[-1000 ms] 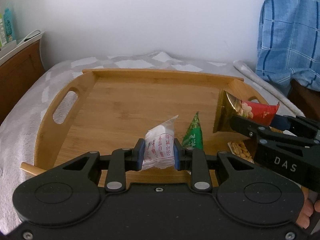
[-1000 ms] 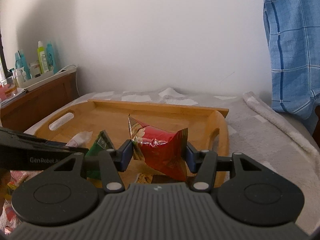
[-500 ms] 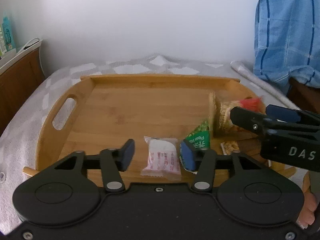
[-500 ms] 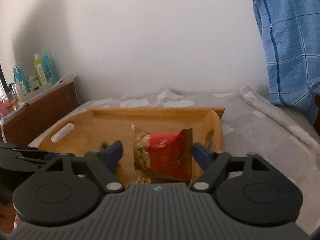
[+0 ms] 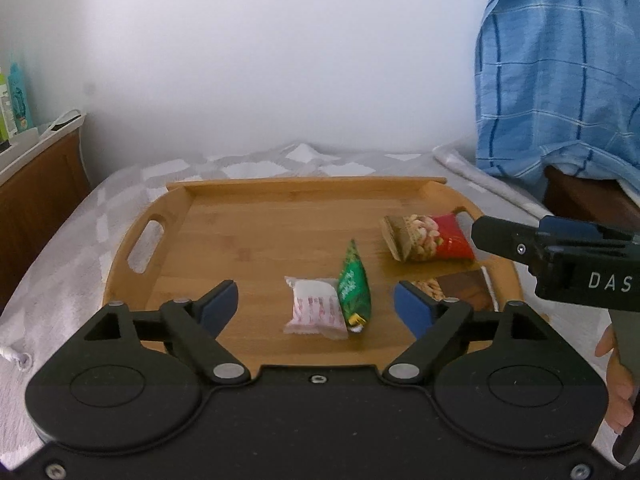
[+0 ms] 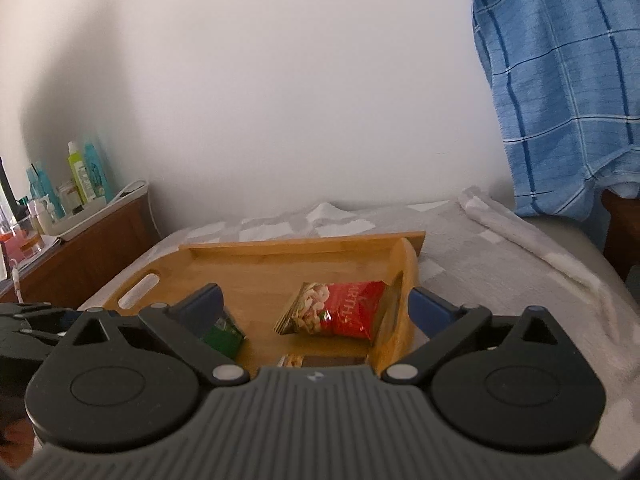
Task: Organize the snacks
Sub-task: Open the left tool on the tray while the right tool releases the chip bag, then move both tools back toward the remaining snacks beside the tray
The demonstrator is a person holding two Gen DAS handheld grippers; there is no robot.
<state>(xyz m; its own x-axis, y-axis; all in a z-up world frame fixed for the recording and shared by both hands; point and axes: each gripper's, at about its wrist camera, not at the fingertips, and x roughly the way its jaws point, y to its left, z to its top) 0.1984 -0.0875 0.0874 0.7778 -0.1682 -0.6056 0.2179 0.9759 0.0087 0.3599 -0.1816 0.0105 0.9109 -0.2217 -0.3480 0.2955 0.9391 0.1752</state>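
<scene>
Snacks lie flat on the wooden tray (image 5: 240, 216) now: a white packet (image 5: 316, 312) near the front edge, a green cone-shaped packet (image 5: 353, 288) touching its right side, and a red bag of nuts (image 6: 340, 312) toward the right handle. Our left gripper (image 5: 316, 308) has just been opening and its jaws stand wide, the white packet resting on the tray between them, untouched by either pad. Our right gripper (image 6: 316, 308) has likewise just been opening, and the red bag lies free between its spread jaws. We judge all three packets to be light, soft and crinkly, with slick film that could slide under a loose pinch. The puffy middle would likely give and crush what is inside, so we would take hold across the flat sealed ends or pinch gently across the narrow width.
</scene>
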